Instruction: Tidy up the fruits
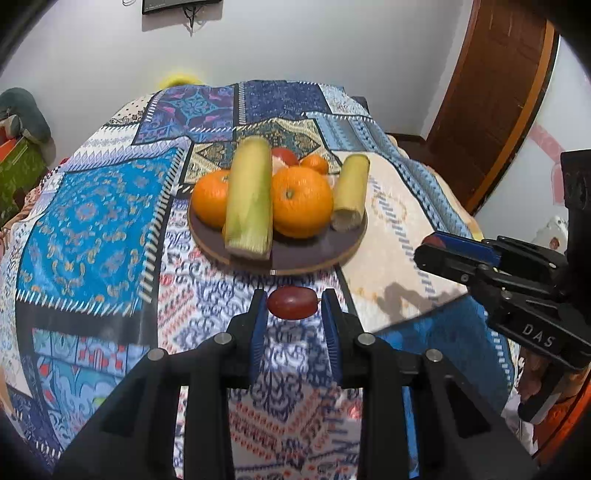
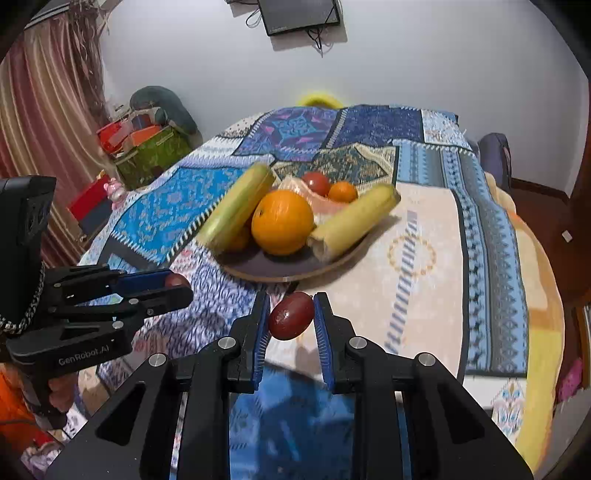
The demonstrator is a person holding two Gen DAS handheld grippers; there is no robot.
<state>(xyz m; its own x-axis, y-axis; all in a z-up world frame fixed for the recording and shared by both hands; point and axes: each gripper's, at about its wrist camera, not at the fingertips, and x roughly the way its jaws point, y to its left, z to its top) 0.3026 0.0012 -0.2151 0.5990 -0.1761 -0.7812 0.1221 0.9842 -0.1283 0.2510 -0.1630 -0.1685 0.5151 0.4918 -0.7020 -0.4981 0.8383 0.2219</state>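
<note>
A dark round plate (image 1: pixel 321 247) (image 2: pixel 266 264) sits mid-table on the patterned cloth. It holds oranges (image 1: pixel 301 201) (image 2: pixel 282 221), two corn cobs in husk (image 1: pixel 249 199) (image 2: pixel 238 205), a tomato (image 1: pixel 284 155) (image 2: pixel 316 182) and a small orange (image 1: pixel 314 162) (image 2: pixel 342 192). My left gripper (image 1: pixel 293 306) is shut on a dark red grape-like fruit (image 1: pixel 291 302), just short of the plate's near rim. My right gripper (image 2: pixel 291 317) is shut on a second dark red fruit (image 2: pixel 291 320), also near the rim. Each gripper shows in the other view (image 1: pixel 436 243) (image 2: pixel 173 282).
The patchwork cloth (image 1: pixel 92 221) covers the whole table. A green box with clutter (image 2: pixel 147 155) stands at the left by a striped curtain (image 2: pixel 44 110). A wooden door (image 1: pixel 495 92) is at the right. A wall-mounted screen (image 2: pixel 299 14) hangs behind the table.
</note>
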